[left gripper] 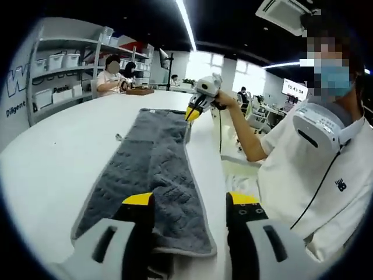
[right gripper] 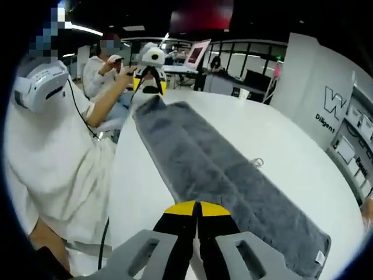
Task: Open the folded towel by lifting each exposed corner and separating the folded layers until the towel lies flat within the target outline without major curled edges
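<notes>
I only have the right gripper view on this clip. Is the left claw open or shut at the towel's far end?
Observer: Open. In the left gripper view the left claw has its jaws wide apart, one over the towel, the other beyond its hem.
Operator: And mine, is it on the cloth?
Observer: From that view the right claw sits at the towel's opposite corner, near the table edge. Whether it pinches cloth is too small to tell.
</notes>
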`<move>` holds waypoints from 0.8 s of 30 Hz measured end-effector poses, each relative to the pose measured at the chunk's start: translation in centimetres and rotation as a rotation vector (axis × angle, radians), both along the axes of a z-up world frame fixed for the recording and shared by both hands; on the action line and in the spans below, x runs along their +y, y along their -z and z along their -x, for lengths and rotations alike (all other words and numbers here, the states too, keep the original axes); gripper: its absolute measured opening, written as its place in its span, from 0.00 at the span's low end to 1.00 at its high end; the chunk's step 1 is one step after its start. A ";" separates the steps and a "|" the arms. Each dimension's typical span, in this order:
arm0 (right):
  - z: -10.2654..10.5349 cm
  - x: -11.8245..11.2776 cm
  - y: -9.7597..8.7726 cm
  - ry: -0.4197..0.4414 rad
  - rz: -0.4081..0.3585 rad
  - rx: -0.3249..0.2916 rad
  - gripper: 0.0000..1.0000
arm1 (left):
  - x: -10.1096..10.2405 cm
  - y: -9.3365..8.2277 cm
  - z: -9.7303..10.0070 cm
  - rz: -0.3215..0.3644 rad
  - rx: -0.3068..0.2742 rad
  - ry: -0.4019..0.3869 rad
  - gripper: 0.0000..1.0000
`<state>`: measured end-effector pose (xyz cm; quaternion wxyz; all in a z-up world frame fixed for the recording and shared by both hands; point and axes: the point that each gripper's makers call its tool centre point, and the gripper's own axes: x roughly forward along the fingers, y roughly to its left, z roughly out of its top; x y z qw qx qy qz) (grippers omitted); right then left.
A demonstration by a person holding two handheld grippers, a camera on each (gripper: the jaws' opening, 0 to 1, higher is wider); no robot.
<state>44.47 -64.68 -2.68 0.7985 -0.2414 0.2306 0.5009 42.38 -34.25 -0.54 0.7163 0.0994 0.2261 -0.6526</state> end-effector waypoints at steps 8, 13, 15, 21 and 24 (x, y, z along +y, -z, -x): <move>0.1 0.6 0.6 -0.017 0.023 0.012 0.00 | 0.8 0.6 -1.8 -0.026 -0.018 -0.067 0.51; 0.2 0.8 0.7 -0.023 0.030 0.016 0.00 | 0.5 0.1 -1.8 -0.010 -0.030 -0.065 0.49; 0.2 0.8 0.8 -0.026 0.033 0.020 0.00 | 0.4 -0.2 -1.8 0.005 -0.033 -0.066 0.50; -0.3 0.1 0.6 -0.005 0.055 -0.006 0.00 | 0.8 -0.6 -2.6 0.017 -0.052 -0.101 0.51; -0.4 0.0 0.7 0.001 0.056 -0.009 0.02 | 0.6 -1.2 -3.0 0.069 -0.020 -0.124 0.60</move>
